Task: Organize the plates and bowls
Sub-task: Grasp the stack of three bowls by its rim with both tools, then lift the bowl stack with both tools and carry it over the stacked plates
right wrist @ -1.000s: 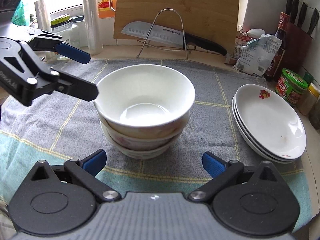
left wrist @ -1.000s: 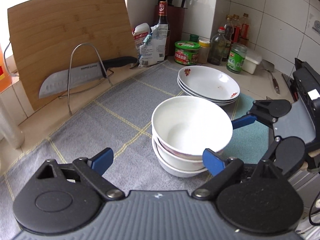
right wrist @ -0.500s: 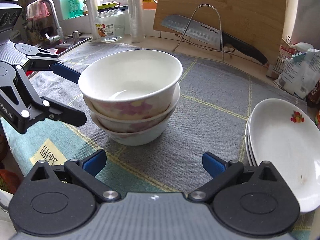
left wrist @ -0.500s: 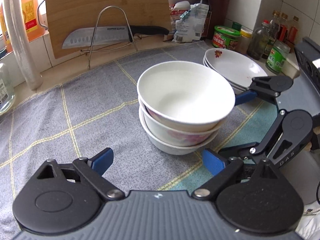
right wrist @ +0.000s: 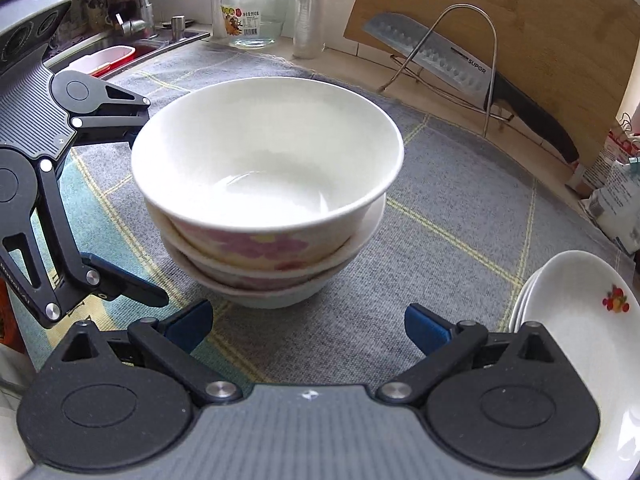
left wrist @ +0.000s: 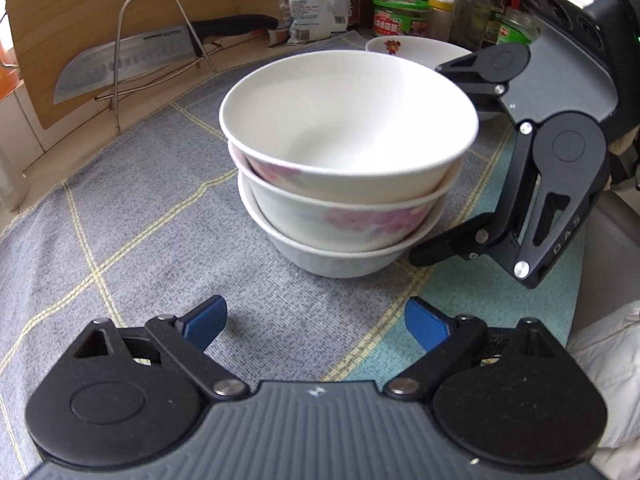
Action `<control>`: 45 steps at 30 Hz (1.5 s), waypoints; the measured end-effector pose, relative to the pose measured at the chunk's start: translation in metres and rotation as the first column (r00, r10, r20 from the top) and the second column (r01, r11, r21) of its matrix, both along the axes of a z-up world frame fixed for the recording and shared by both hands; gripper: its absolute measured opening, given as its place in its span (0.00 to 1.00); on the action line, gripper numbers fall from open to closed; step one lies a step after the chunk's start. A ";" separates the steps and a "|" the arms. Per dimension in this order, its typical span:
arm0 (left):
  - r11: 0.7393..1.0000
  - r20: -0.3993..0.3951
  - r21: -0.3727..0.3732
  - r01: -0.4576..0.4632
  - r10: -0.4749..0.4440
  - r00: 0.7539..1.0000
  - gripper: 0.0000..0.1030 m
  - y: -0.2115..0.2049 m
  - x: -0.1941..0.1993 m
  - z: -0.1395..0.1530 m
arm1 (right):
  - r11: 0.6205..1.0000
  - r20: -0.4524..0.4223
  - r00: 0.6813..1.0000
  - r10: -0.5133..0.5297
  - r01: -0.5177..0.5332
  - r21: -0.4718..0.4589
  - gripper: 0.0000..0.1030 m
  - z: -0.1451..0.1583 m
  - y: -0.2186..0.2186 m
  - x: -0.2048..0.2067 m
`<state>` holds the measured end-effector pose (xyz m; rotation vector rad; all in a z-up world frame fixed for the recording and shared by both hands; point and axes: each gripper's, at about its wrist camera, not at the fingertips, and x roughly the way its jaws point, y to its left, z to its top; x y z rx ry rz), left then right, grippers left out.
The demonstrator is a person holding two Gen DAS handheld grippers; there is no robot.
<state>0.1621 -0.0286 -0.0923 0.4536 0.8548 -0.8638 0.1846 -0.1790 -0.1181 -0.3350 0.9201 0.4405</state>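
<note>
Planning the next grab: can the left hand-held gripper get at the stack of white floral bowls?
Probably yes: the left hand-held gripper is open, with bare grey mat between it and the stack of white floral bowls.

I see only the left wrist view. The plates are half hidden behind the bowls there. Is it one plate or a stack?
Observer: A stack. In the right wrist view the plates show several rims, one under the other.
Operator: And what stands to the left of the cutting board, outside my picture?
Observer: A clear glass jar stands on the counter there.
</note>
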 end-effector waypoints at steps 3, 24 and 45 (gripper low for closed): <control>0.998 -0.001 -0.007 0.055 -0.055 0.999 0.92 -0.001 0.005 0.000 | 1.000 -0.016 1.000 0.009 -0.009 -0.005 1.00 -0.004 0.001 0.004; 0.971 0.013 0.061 0.230 -0.231 0.973 0.91 -0.020 0.025 0.005 | 0.967 -0.052 0.966 0.254 -0.254 -0.004 0.99 -0.004 -0.005 0.024; 0.910 0.088 0.117 0.397 -0.408 0.909 0.73 -0.026 0.027 0.007 | 0.921 -0.037 0.921 0.388 -0.389 -0.032 0.78 0.009 0.008 0.016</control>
